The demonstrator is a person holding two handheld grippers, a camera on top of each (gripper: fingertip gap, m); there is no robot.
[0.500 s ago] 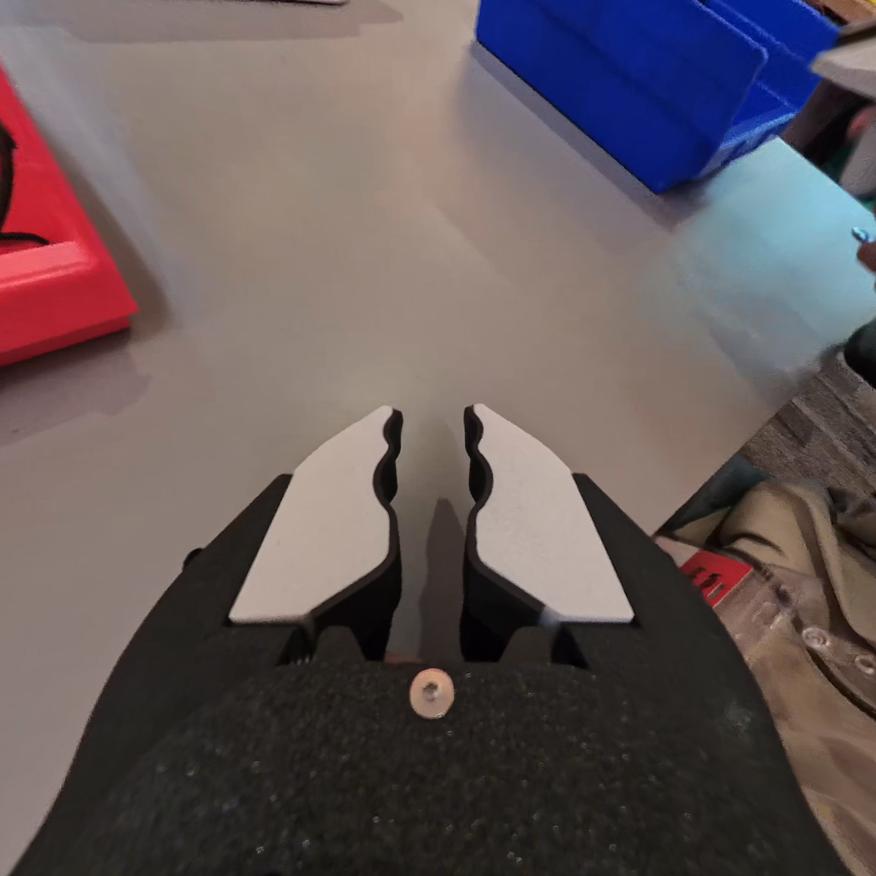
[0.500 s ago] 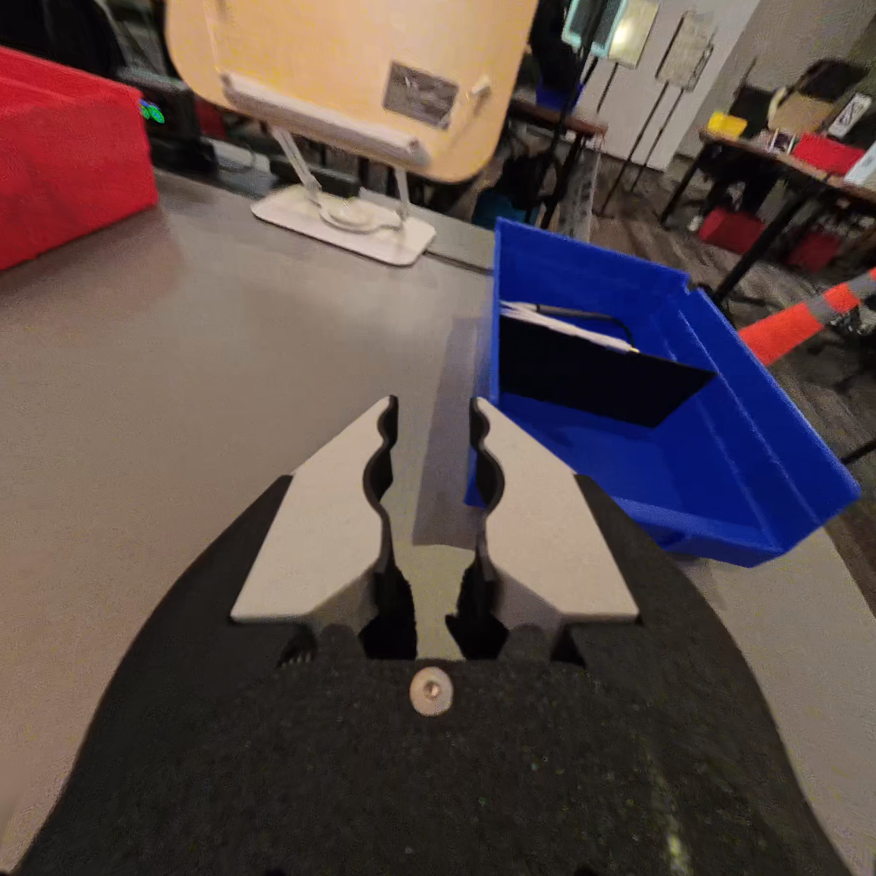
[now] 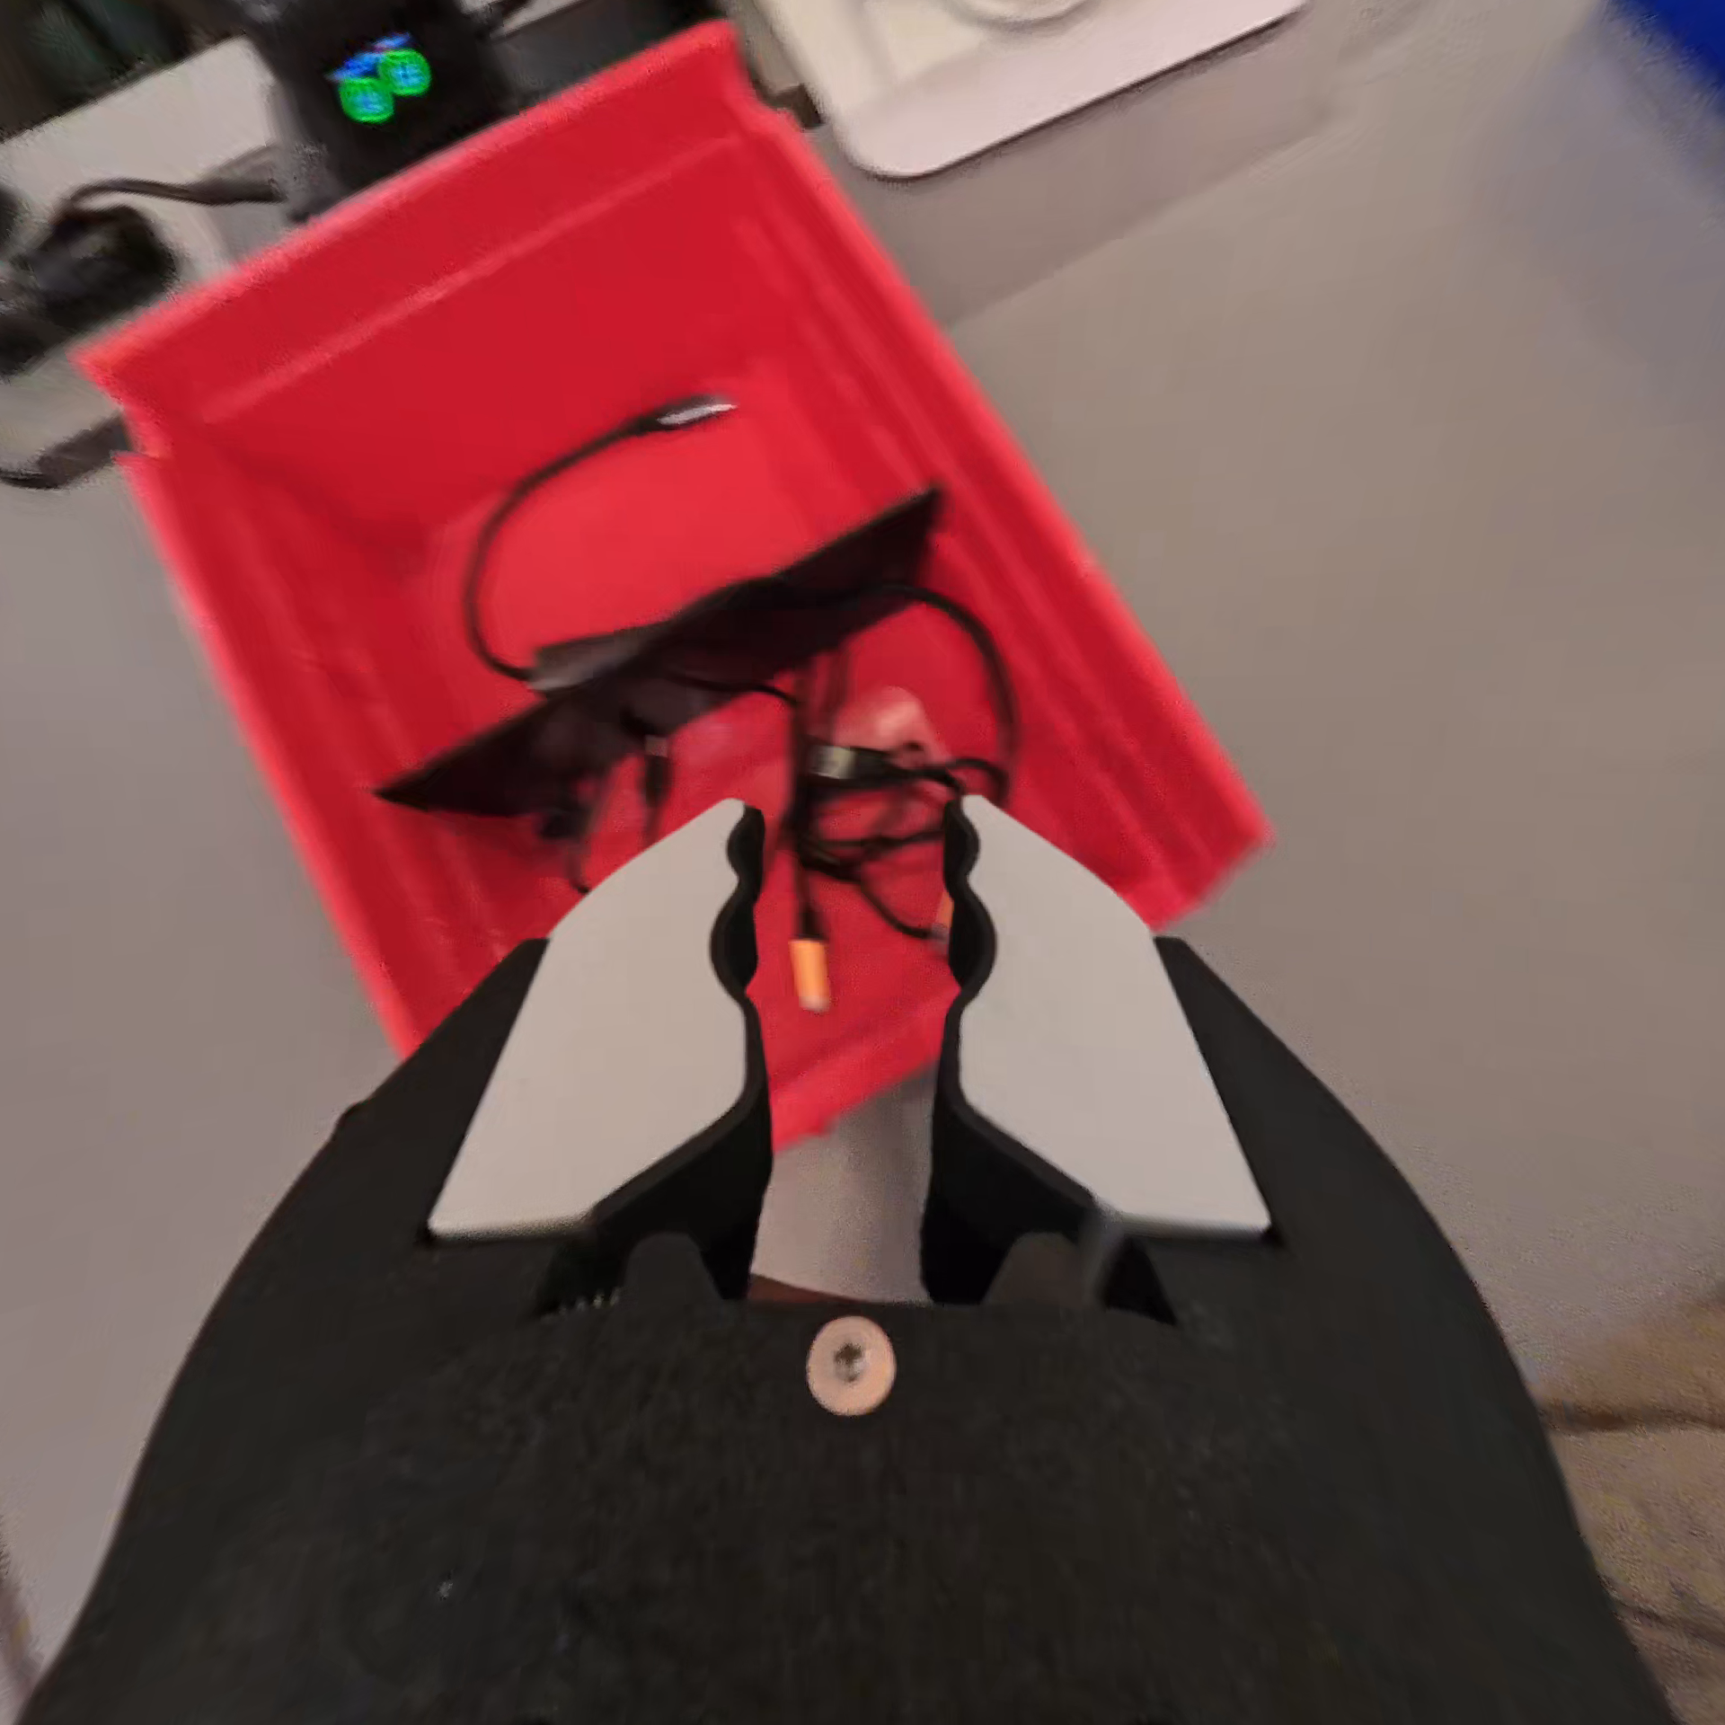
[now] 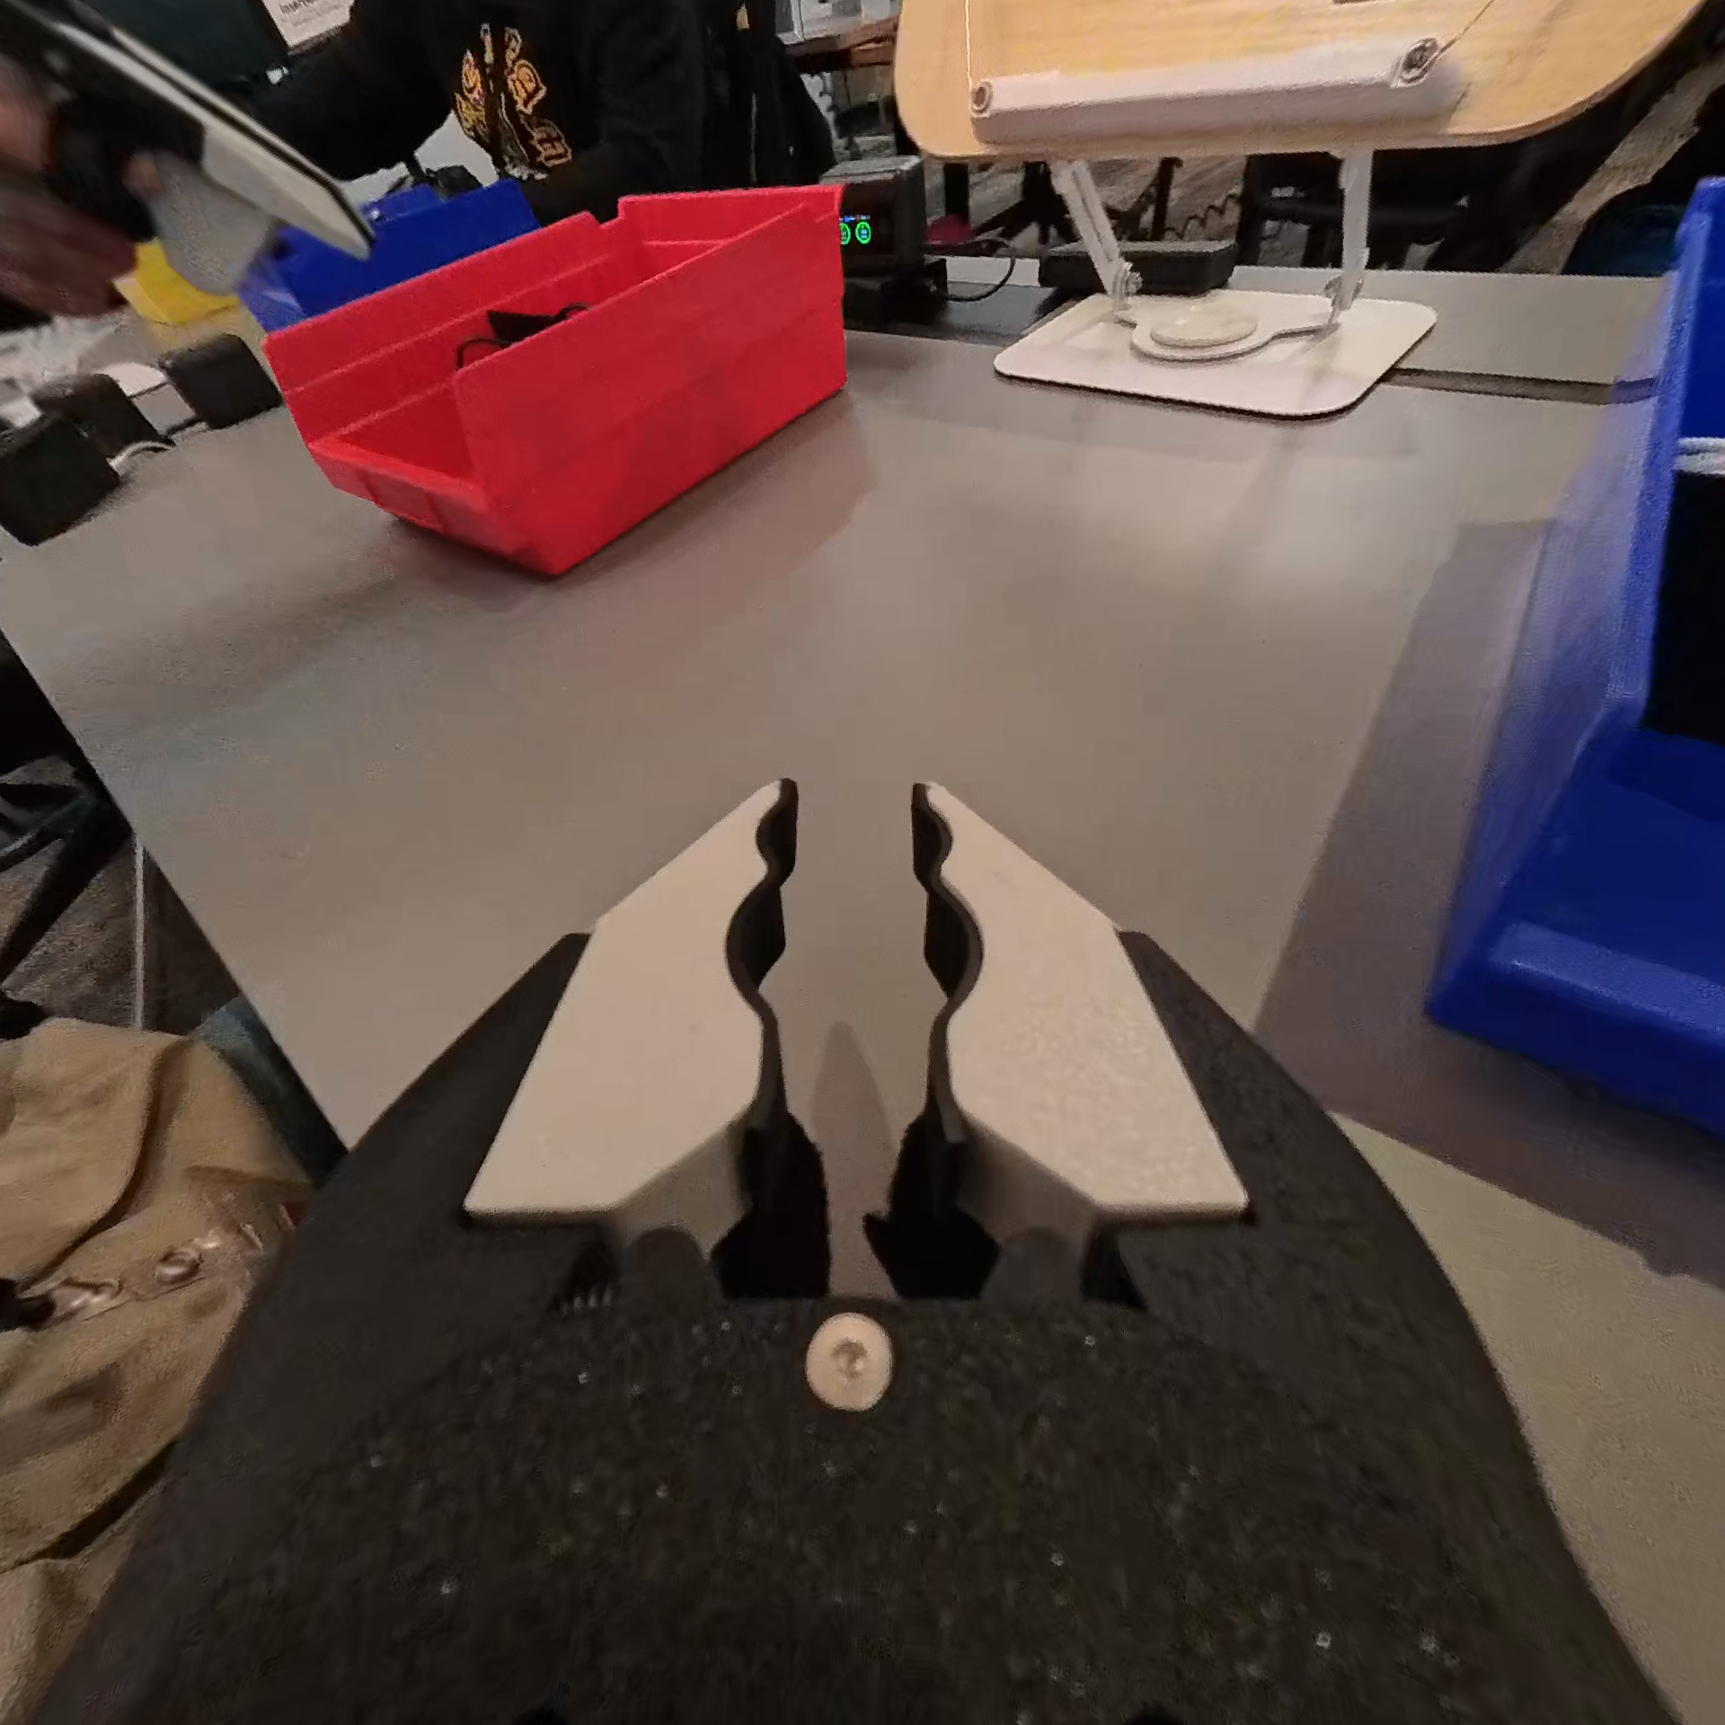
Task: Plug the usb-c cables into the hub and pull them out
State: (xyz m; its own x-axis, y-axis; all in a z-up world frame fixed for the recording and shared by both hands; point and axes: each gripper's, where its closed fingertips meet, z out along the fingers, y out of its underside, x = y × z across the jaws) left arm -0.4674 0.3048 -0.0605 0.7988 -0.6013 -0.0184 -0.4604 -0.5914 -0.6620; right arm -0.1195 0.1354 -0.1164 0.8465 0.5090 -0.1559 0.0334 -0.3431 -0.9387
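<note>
Red plastic fills the left wrist view: the left gripper hangs tilted down over the near end of a red bin on the grey worktop, jaws parted by a clear gap and holding nothing. Inside the bin lie tangled black usb-c cables with an orange-tipped plug showing between the jaws, below them and not touched. A dark flat piece, perhaps a divider or the hub, crosses the bin beyond; blur leaves that unclear. A black device with green lit symbols stands past the bin; the symbols cannot be read.

The right gripper points level across bare worktop, jaws also apart and empty, well away from the red bin at far left. A blue bin sits just right of it. A wooden board on a white stand stands behind.
</note>
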